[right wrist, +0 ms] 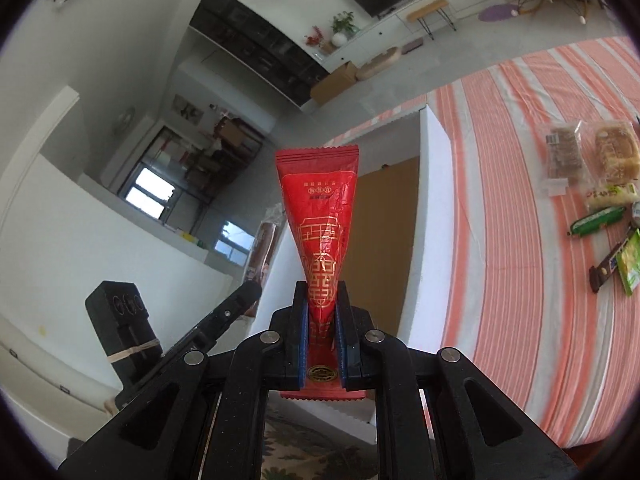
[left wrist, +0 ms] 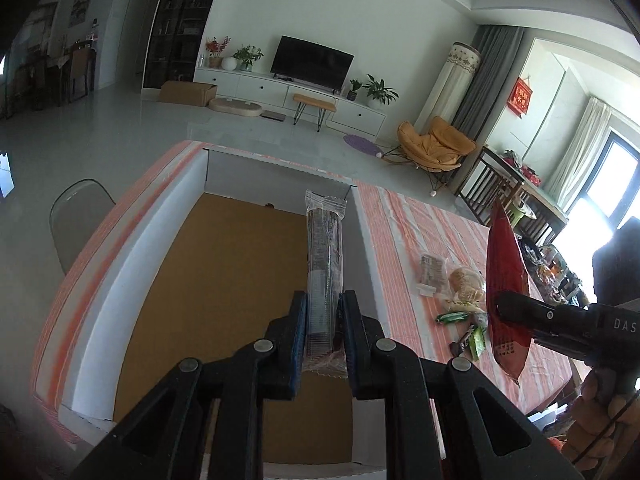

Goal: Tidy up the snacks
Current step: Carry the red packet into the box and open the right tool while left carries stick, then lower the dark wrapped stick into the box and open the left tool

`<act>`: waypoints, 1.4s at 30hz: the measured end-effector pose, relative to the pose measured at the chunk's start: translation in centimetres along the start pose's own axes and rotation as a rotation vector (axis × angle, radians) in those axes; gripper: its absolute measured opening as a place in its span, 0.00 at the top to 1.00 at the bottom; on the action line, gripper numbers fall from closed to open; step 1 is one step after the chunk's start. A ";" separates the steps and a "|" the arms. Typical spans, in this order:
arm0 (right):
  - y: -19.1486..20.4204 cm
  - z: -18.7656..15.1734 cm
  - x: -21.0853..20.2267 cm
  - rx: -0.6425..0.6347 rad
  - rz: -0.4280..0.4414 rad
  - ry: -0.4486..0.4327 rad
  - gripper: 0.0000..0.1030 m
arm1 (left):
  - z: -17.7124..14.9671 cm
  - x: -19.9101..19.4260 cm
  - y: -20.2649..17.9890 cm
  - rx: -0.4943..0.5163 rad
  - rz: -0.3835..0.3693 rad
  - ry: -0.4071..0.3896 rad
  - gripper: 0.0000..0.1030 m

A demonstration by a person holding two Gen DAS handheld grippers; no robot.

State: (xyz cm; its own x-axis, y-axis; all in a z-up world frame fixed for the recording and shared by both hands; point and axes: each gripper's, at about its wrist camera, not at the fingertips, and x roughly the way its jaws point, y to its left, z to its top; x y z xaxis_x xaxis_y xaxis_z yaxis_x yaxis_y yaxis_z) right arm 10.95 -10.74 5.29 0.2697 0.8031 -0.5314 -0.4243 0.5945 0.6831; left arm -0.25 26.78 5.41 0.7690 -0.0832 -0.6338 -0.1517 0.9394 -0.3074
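Pinching a long clear-wrapped snack [left wrist: 325,264], my left tongs [left wrist: 323,316] have their blue pads pressed against its sides near its lower end, so the packet stands up and away from me over the open cardboard box [left wrist: 224,280]. Its crimped top reaches toward the box's far right corner, and the dark bar inside shows through the wrapper.

My right tongs [right wrist: 322,316] are clamped on a red packet [right wrist: 320,216] printed with gold patterns; the pads squeeze it narrow low down and it fans out wide to a zigzag top edge. From the left view the same red packet [left wrist: 505,280] hangs above the counter [left wrist: 404,232], to the right of the box, with my right tongs [left wrist: 496,308] and my hand [left wrist: 608,424] coming in from the right edge.

The box sits on the counter's striped orange and white cloth, its white walls upright and its brown floor bare where I can see it.

Beyond the red packet, on the cloth toward the counter's right side, lie the other snacks close together: a clear bag of brown pieces [right wrist: 562,152], a pale round bread in wrap [right wrist: 614,156], a green wrapper [right wrist: 596,220] and a dark bar [right wrist: 606,266].
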 end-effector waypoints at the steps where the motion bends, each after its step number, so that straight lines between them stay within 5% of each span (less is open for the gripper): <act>1: 0.4 -0.1 1.4 -0.020 -0.009 0.019 0.89 | -0.5 0.7 1.0 -0.004 0.048 0.007 0.84; 4: 0.6 -0.9 5.8 -0.069 -0.038 0.093 0.88 | -1.9 3.3 3.4 -0.008 0.181 0.075 0.78; 6: 0.4 -2.3 8.1 -0.141 -0.122 0.136 0.78 | -3.2 5.3 3.9 0.012 0.252 0.129 0.51; 7: 0.1 -2.9 8.8 -0.174 -0.177 0.143 0.69 | -3.7 6.3 3.8 0.017 0.261 0.148 0.30; 8: -0.3 -3.5 9.1 -0.197 -0.216 0.148 0.42 | -4.3 6.9 3.9 0.013 0.255 0.154 0.25; 9: -1.1 -4.0 9.1 -0.204 -0.237 0.140 0.29 | -4.7 7.3 3.9 0.006 0.251 0.155 0.25; 17: -9.6 -4.7 2.8 -0.125 -0.506 0.002 0.30 | -4.6 8.8 -0.2 0.038 0.216 0.125 0.23; 29: -23.4 -7.1 -9.2 0.092 -1.145 -0.211 0.27 | -5.4 8.5 -8.5 0.290 0.165 -0.015 0.17; 34: -27.5 -6.6 -12.8 0.243 -1.168 -0.262 0.27 | -6.4 9.6 -10.5 0.367 0.208 -0.071 0.17; 42: -29.8 -7.1 -12.5 0.325 -1.104 -0.218 0.27 | -7.6 12.0 -12.0 0.433 0.263 0.035 0.17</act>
State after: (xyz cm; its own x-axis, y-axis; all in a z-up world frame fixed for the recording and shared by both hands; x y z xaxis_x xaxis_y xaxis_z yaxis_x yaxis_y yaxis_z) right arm 14.04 -38.76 -11.99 0.5092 -0.1847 -0.8406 0.3655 0.9307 0.0169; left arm 6.10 12.04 -3.89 0.7173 0.1703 -0.6756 -0.0600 0.9812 0.1837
